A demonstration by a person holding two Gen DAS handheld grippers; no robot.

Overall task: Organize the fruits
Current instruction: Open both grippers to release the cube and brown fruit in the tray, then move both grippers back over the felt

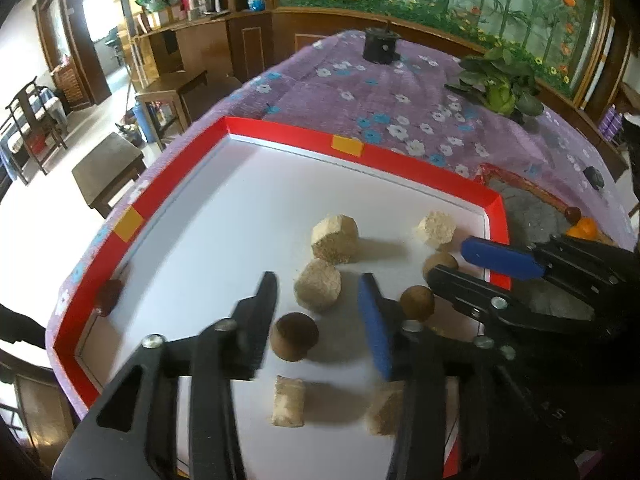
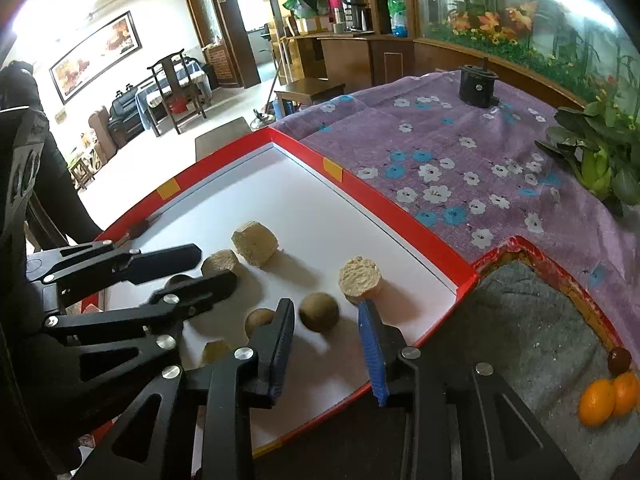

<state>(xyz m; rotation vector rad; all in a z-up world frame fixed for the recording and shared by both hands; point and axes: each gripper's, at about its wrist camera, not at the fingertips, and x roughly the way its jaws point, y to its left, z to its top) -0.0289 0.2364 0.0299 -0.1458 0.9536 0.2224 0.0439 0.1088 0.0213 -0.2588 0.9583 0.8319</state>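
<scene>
- We are looking first at the left side of the red-rimmed white tray (image 1: 280, 130), where a small dark red fruit (image 1: 107, 295) is sitting against the left rim, well apart from the rest.
- We are holding the left gripper (image 1: 318, 312) over the near middle of the tray, its jaws spread with nothing pinched; a dark brown round fruit (image 1: 294, 335) is lying on the tray floor just below the gap between them.
- We are judging this brown fruit to be light, firm and apt to roll, so we are planning to take it across its widest part, pads on opposite sides, with gentle pressure.
- We are seeing pale, crumbly cut chunks (image 1: 335, 238) around it, toward the tray's middle and near edge; they are looking rough, fibrous and fragile, likely shedding crumbs if squeezed, so a soft grip on their flat sides would suit.
- We are finding two more brown round fruits (image 2: 319, 312) near the tray's right rim, dull-skinned and smooth; one is lying just ahead of the right gripper (image 2: 328, 344), whose jaws are also standing apart and holding nothing.
- We are seeing, past the tray's right rim, a second red-edged tray with a grey liner (image 2: 532, 320); at its near right corner two glossy orange fruits (image 2: 608, 398) are lying touching each other, with a dark red fruit (image 2: 619, 360) just behind them.
- We are judging the orange ones smooth and a little slippery, best gripped around the middle.
</scene>
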